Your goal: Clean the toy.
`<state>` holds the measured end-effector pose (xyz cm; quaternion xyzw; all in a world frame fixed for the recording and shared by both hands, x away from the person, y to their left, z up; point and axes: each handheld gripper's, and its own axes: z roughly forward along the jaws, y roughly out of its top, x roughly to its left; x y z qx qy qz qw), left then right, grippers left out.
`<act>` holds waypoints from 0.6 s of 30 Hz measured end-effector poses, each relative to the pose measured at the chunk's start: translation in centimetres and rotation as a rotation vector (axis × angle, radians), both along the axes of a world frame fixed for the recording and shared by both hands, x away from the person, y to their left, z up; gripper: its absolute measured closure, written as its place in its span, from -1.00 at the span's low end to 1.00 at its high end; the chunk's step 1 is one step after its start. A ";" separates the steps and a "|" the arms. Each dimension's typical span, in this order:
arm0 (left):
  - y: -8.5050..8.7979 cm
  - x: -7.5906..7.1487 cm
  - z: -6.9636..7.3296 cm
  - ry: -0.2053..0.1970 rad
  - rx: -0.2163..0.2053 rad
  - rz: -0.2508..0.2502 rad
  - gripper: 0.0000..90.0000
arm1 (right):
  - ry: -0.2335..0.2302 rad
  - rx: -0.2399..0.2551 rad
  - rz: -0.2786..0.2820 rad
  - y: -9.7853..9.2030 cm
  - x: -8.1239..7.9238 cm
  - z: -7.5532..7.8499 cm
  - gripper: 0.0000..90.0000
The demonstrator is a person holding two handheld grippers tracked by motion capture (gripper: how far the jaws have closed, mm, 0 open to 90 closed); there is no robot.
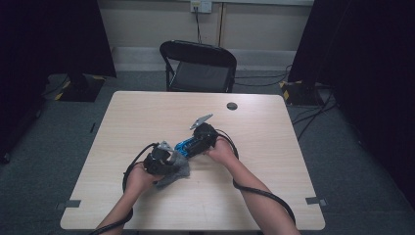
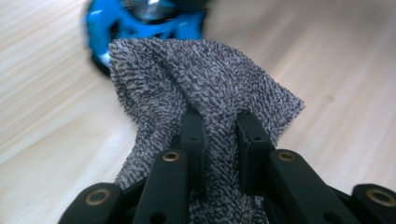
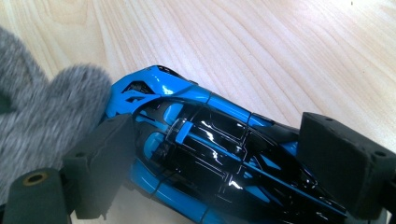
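Observation:
A blue and black toy car [image 3: 210, 140] lies on the wooden table [image 1: 147, 112], with my right gripper [image 3: 219, 128] shut on its two sides. In the high view the car [image 1: 185, 146] sits at the table's middle, in front of the right gripper [image 1: 192, 144]. My left gripper [image 2: 219, 121] is shut on a bunched grey terry cloth [image 2: 205, 79], whose fold stands up between the jaws. The cloth [image 3: 42, 116] touches the car's nose [image 2: 140, 21]. In the high view the left gripper [image 1: 175, 162] and cloth [image 1: 177, 174] lie just left of the car.
A black folding chair [image 1: 198, 66] stands behind the table's far edge. A small dark round cap [image 1: 232, 105] sits in the tabletop near the far side. Both forearms come in from the near edge, with cables trailing over the table.

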<state>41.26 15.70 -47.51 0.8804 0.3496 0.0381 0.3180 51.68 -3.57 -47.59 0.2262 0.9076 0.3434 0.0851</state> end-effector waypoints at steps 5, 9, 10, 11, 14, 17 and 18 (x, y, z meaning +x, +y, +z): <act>-1.1 -0.1 0.1 0.007 -0.009 -0.020 0.68 | -0.001 0.003 0.001 0.0 0.0 0.0 -0.75; -1.4 -0.2 0.4 0.009 -0.025 -0.042 0.68 | -0.001 0.005 0.003 0.0 0.0 0.0 -0.75; -1.4 -0.2 0.6 0.005 -0.034 -0.039 0.68 | -0.001 0.005 0.002 0.0 0.0 0.0 -0.75; -1.3 -0.3 0.9 -0.001 -0.036 -0.037 0.68 | 0.000 0.006 0.001 0.0 0.0 0.0 -0.75; -0.2 -0.2 1.8 -0.024 -0.045 -0.016 0.68 | 0.000 0.007 0.002 -0.1 0.0 0.0 -0.75; 1.7 0.2 2.6 -0.058 -0.038 0.054 0.68 | -0.002 0.012 0.000 -0.1 -0.1 -0.1 -0.75; 2.5 0.5 2.7 -0.077 -0.032 0.076 0.68 | -0.001 0.011 0.000 -0.1 -0.1 -0.1 -0.75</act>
